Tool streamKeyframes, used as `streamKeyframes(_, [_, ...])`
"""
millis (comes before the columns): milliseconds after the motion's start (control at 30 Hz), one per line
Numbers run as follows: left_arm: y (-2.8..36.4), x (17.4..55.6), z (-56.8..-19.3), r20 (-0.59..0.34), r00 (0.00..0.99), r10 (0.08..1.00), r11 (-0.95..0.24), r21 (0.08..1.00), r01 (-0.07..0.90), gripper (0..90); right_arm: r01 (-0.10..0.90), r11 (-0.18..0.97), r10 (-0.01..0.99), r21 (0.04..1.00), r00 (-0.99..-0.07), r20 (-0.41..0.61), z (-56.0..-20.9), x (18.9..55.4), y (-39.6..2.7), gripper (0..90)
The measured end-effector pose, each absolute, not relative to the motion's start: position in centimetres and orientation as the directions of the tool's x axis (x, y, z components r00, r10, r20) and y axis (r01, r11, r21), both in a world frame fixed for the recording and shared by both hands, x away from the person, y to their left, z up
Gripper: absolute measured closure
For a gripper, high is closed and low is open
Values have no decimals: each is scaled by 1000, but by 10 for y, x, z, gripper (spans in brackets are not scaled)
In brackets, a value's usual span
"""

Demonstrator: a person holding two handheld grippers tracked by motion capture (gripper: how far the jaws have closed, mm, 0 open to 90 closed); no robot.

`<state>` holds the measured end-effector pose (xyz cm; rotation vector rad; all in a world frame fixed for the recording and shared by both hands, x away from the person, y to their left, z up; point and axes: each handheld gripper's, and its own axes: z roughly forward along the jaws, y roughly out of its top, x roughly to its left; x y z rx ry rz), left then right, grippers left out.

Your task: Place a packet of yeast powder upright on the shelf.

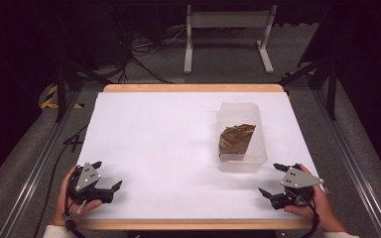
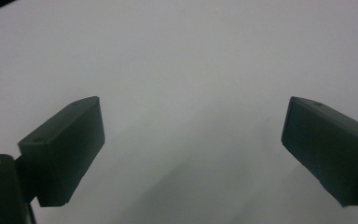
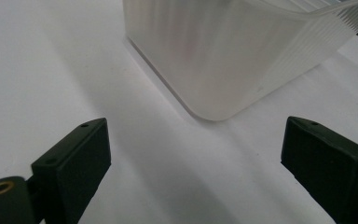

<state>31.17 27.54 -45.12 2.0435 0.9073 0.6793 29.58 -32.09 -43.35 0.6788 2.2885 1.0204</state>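
a: what's on the table [image 1: 144, 148]?
b: one translucent plastic container [image 1: 241, 136], rectangular, rounded corners, fine ribbing along the rim and walls. no lid on it. sits on the right half of the white table top, long side running away from the person.
a: contents?
b: a brown crumpled piece [image 1: 235, 139], looks like a dried leaf or crinkled paper, can't tell which. roughly triangular, leaning inside the container, wide end toward the near wall.
a: any labels, brand, print?
b: nothing readable on the container or the brown piece. walls are frosted, plain.
a: right gripper [image 1: 274, 179]?
b: near right corner of the table, held in the person's hand, jaws spread wide, nothing between them. just in front of the container's near end, not touching. in the right gripper view the container's rounded corner [image 3: 214, 109] sits just beyond the jaw tips, off the table's white surface [image 3: 51, 70] by its own base only.
a: left gripper [image 1: 106, 174]?
b: near left corner, also held in a hand, jaws wide apart and empty. well apart from the container. left gripper view has bare white table [image 2: 182, 70] between the jaws.
a: both grippers resting on the table?
b: low over it near the front edge; contact can't be told.
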Motion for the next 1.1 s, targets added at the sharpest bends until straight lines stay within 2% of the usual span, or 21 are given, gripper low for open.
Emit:
streamKeyframes(400, [301,297,-458,-14,545,838,-219,907,360,78,221,590,629,776,-728,-272,-434,295,-320,89])
streamKeyframes(1100, [298,297,-458,9,554,832,-247,901,356,78,222,581,634,783,-727,-265,-433,294,-323,94])
